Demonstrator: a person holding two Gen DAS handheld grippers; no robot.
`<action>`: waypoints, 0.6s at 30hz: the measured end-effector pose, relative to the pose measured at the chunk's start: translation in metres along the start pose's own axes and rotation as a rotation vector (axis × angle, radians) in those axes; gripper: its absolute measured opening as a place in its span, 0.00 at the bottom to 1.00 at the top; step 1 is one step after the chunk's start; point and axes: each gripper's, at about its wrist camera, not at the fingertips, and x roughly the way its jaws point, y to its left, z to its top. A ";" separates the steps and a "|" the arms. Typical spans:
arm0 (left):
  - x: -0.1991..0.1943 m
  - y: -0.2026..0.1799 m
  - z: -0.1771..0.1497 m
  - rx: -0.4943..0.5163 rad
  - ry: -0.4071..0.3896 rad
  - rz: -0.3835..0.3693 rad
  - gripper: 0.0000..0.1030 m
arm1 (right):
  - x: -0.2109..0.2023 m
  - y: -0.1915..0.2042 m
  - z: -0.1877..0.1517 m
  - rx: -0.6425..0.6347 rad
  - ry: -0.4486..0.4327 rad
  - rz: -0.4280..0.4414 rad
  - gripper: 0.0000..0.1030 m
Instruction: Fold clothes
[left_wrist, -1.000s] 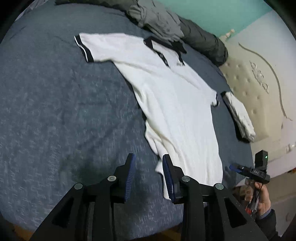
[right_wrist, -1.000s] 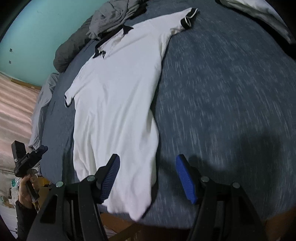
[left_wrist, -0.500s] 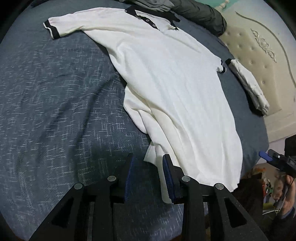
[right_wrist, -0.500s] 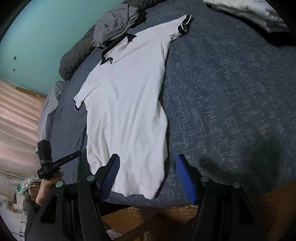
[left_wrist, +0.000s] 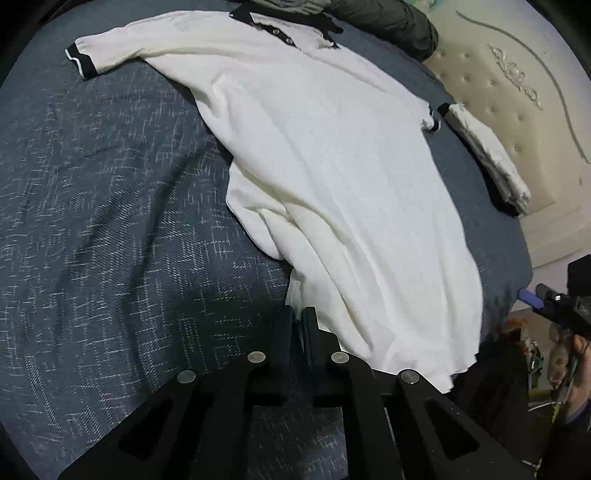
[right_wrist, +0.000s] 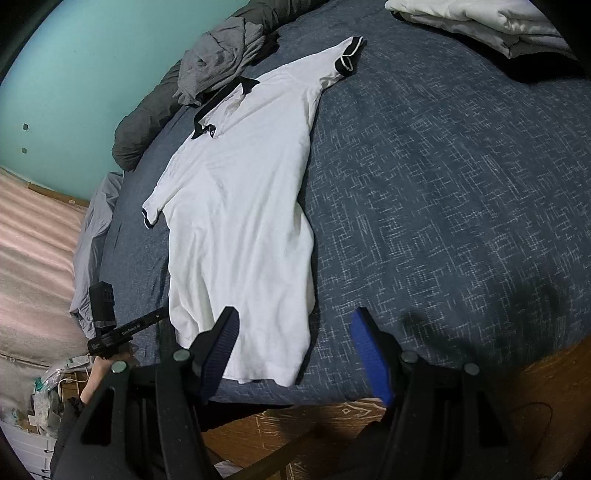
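The left claw (left_wrist: 299, 317) points steeply down at the bed (left_wrist: 110, 221), its jaws just closed on the near hem corner of the white polo shirt (left_wrist: 332, 166), which lies spread flat there. The right claw (right_wrist: 295, 347) hangs over the bed's edge, jaws apart and empty.

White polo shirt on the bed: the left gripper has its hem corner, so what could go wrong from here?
The left gripper pinches only a thin edge of the white polo shirt; it may slip out on lifting. The right gripper hangs open off the hem, so a one-sided pull could skew or bunch the shirt.
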 end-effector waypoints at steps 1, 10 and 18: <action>-0.004 0.001 0.000 -0.001 -0.006 -0.004 0.06 | 0.001 0.001 0.000 0.000 0.000 0.002 0.62; -0.023 0.016 -0.002 -0.071 -0.033 0.019 0.07 | 0.000 0.006 0.001 -0.002 0.001 0.020 0.62; -0.021 0.032 -0.001 -0.111 -0.033 0.047 0.24 | -0.018 0.011 0.008 -0.003 -0.027 0.010 0.62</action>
